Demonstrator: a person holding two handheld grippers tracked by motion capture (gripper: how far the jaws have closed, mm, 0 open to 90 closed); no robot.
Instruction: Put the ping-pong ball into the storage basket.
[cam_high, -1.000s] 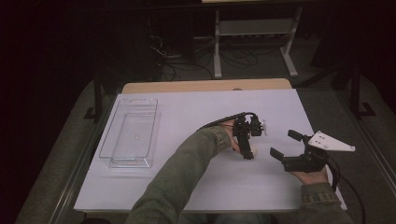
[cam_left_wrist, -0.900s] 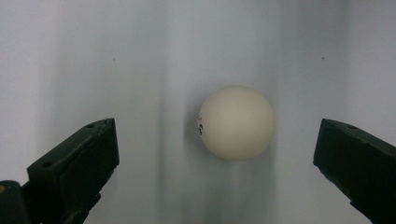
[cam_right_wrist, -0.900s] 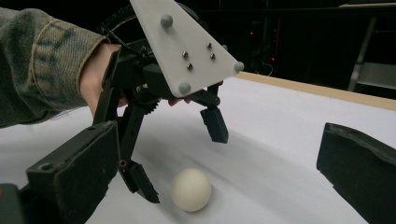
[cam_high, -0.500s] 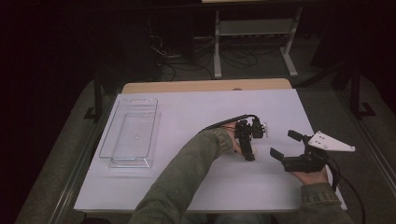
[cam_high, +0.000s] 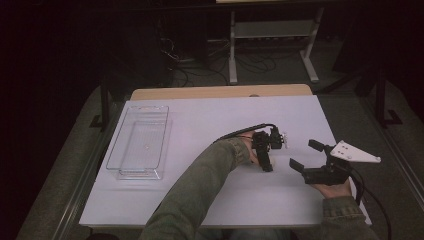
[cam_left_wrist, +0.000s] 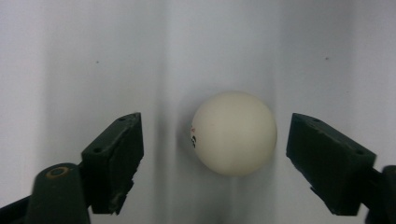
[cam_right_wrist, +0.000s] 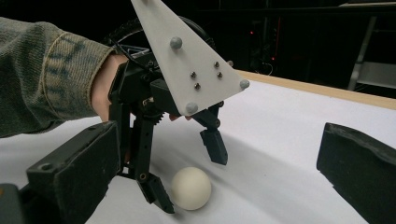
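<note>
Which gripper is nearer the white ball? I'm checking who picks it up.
Left. The left gripper straddles the ball, jaws just closing, pads not yet touching. The right gripper waits open off to one side, aimed at it.

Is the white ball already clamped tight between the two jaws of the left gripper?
No: in the left gripper view the white ball sits between the jaws of the left gripper, with a gap on each side.

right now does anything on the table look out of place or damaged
Nothing stands out. The white ball sits whole on the table between the left tongs, whose jaws have just been closing and do not yet touch it. The clear tray lies flat and square at the left.
</note>
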